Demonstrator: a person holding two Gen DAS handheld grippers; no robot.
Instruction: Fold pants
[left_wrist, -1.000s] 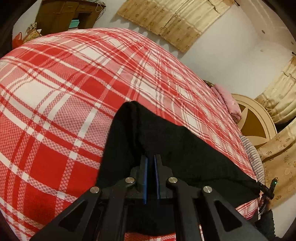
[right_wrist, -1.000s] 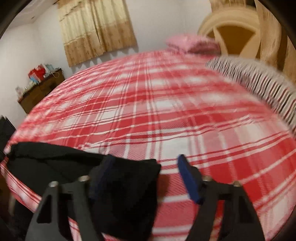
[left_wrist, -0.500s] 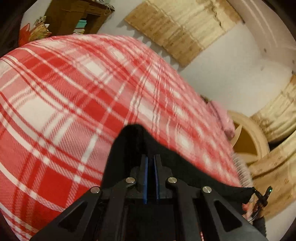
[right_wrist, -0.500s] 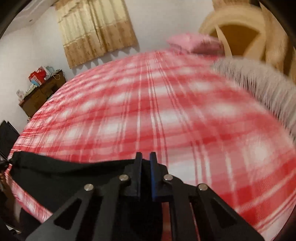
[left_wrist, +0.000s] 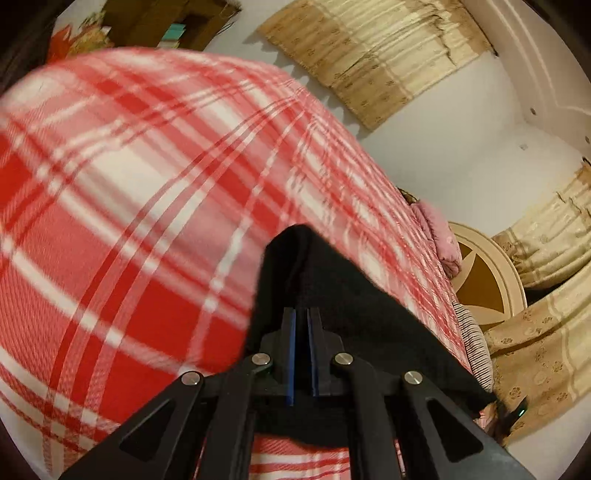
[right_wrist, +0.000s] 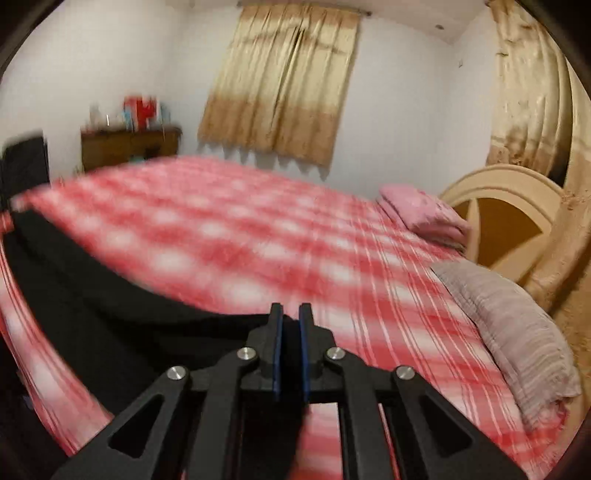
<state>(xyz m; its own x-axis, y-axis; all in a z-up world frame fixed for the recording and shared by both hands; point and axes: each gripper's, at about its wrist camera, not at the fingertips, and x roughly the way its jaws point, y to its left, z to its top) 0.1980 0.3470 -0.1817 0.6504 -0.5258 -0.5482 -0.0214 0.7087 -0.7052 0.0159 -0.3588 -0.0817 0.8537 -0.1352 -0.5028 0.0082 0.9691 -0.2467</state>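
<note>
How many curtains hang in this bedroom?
2: one curtain over the far wall's window, another curtain beside the round headboard. More may hang out of view.

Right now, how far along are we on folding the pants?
Done: both grips look made. The left gripper is shut on the black pants, and the right gripper, whose jaws have just closed, pinches another part of them. In hand: the cloth hangs stretched between the two above the plaid bedspread. Left: no finished fold shows yet; laying it over and smoothing remain.
</note>
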